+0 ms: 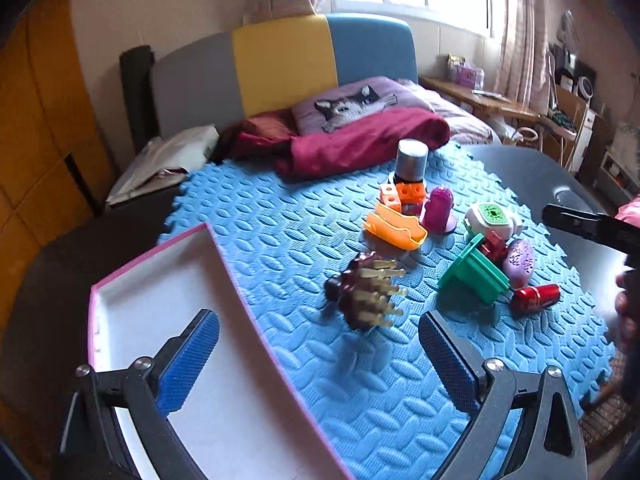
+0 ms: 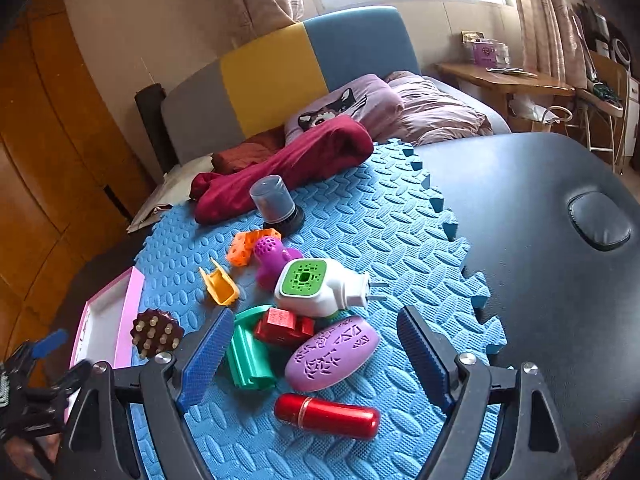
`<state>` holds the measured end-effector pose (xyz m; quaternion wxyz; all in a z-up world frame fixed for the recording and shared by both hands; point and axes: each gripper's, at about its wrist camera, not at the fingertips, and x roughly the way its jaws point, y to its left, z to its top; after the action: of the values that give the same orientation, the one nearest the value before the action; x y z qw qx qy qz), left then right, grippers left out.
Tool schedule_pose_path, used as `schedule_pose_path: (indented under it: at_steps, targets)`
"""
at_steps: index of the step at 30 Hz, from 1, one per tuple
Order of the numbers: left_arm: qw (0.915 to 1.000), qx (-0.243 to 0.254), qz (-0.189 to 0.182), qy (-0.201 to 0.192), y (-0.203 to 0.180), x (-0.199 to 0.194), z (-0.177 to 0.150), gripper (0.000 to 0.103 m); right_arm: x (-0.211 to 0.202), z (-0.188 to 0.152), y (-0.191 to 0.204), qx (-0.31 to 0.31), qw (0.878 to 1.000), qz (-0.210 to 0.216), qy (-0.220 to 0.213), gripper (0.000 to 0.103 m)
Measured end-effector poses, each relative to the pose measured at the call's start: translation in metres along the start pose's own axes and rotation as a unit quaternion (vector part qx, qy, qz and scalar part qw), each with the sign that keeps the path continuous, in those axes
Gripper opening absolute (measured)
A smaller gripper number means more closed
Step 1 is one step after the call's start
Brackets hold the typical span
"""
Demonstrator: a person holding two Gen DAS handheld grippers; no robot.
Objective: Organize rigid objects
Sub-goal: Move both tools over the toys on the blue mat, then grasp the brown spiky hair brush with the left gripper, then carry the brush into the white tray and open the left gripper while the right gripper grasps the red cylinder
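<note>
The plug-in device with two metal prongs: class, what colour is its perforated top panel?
Green, on a white body. The plug-in device shows best in the right wrist view.

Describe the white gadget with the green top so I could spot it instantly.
Start at the blue foam mat and find the toy pile near its middle. The white plug-in gadget lies on its side above the purple oval case; only it has metal prongs and a green grille.

Toys [image 2: 304,312] clustered on mat (red cylinder [image 2: 327,416] nearest)
</note>
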<state>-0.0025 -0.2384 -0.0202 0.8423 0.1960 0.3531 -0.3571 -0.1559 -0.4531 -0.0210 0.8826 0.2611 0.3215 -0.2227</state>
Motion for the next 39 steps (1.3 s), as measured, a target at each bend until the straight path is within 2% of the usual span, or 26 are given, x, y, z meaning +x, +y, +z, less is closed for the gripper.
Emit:
schedule_pose_path:
  at_steps: [2,12,13,14,15,16,17,22,27,30,34,39]
  targets:
    - [0.9999,0.004,-0.002,0.015,-0.005,0.014,0.004,0.095,-0.001,0.001,-0.003,0.006,1.0,0.004,-0.003,0.085]
    - [0.9979,0.026,0.015,0.057,-0.022,0.074,0.017,0.093,-0.004,0.003,-0.02,0.05,0.998,0.019,-0.012,0.085]
    - [0.9979,0.024,0.009,0.06,-0.022,0.079,0.018,0.09,-0.004,0.003,-0.019,0.05,0.998,0.02,-0.012,0.085]
    - [0.9979,0.02,-0.006,0.061,-0.023,0.082,0.02,0.075,-0.003,0.003,-0.019,0.049,0.999,0.02,-0.012,0.085]
    - [0.9978,0.016,-0.022,0.06,-0.023,0.083,0.022,0.065,-0.003,0.003,-0.019,0.048,0.999,0.018,-0.012,0.085]
    - [0.9974,0.012,-0.032,0.063,-0.025,0.085,0.023,0.048,-0.003,0.003,-0.019,0.048,0.999,0.015,-0.011,0.085]
    - [0.9971,0.008,-0.043,0.063,-0.027,0.085,0.025,0.044,-0.002,0.003,-0.02,0.049,0.999,0.013,-0.011,0.085]
    - [0.9981,0.033,-0.03,0.043,-0.038,0.081,0.019,0.043,0.001,0.003,-0.03,0.073,0.997,0.008,-0.003,0.085]
    - [0.9983,0.005,-0.047,0.034,-0.029,0.069,0.011,0.043,0.003,0.002,-0.035,0.085,0.996,0.012,0.006,0.085]
    - [0.9982,-0.005,-0.054,0.026,-0.028,0.059,0.006,0.043,0.009,0.0,-0.031,0.081,0.996,0.018,0.024,0.085]
    - [0.9976,-0.011,-0.067,0.015,-0.029,0.041,0.001,0.043,0.024,-0.007,-0.021,0.062,0.995,0.02,0.07,0.085]
    - [0.997,-0.008,-0.077,0.001,-0.026,0.017,-0.007,0.043,0.031,-0.023,-0.007,0.029,0.993,-0.029,0.112,0.085]
